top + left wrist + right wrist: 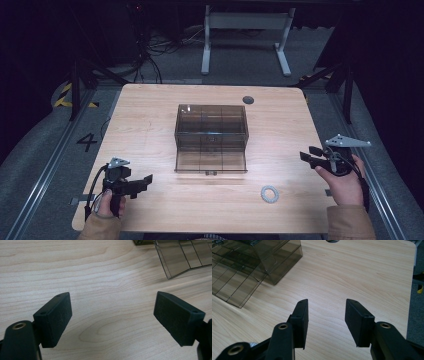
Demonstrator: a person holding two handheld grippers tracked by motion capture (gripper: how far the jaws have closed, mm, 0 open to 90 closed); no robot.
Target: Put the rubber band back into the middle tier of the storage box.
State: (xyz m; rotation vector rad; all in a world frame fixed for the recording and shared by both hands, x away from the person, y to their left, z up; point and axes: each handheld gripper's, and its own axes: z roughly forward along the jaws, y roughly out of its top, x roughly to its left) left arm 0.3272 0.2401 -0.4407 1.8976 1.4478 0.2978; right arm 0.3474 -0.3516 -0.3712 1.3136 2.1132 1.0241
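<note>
A smoky clear plastic box (211, 137) with inner dividers stands mid-table, its front flap folded down toward the person. A small pale ring (270, 194) lies on the wood in front of it, to the right. My left gripper (142, 183) hovers over the near left corner, open, nothing between its pads (53, 317); the box's flap (183, 257) shows at the top right of the left gripper view. My right gripper (309, 154) is at the right edge, open and empty, pointing left toward the box (254, 262).
The wooden table (150, 115) has a round cable hole (248, 100) at the back right. A white desk frame (245, 30) and cables lie on the floor beyond. Dark floor rails run along both sides.
</note>
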